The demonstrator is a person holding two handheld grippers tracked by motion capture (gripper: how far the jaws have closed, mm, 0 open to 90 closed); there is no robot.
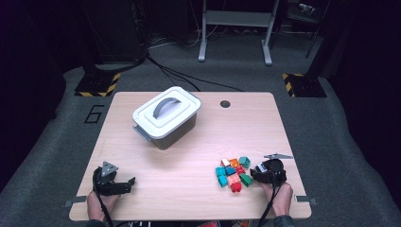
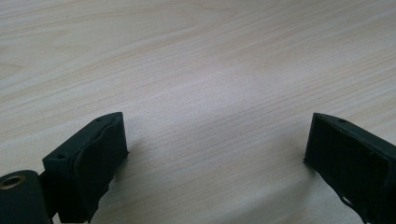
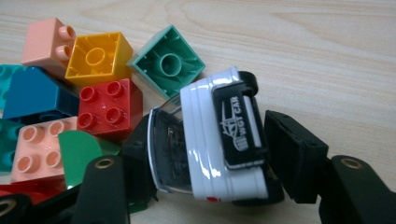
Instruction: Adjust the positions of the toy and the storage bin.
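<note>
A white and black toy car [image 3: 219,140] lies tipped on its side on the wooden table [image 1: 189,161], between the jaws of my right gripper [image 3: 215,154]. The jaws stand a little wider than the car and do not seem to press on it. In the high view the right gripper [image 1: 257,174] sits at the table's front right with the car [image 1: 260,169] at its tip. Right beside it lies a pile of coloured toy bricks [image 1: 232,172]: a red brick [image 3: 109,107], a yellow one [image 3: 98,58], a green one [image 3: 168,63]. My left gripper [image 1: 130,182] rests open at the front left, nothing between its fingers [image 2: 93,158].
A grey bin with a white handled lid [image 1: 166,116] stands shut at the table's back left of centre. A round hole [image 1: 225,103] is near the far edge. Bare wood lies between the two grippers.
</note>
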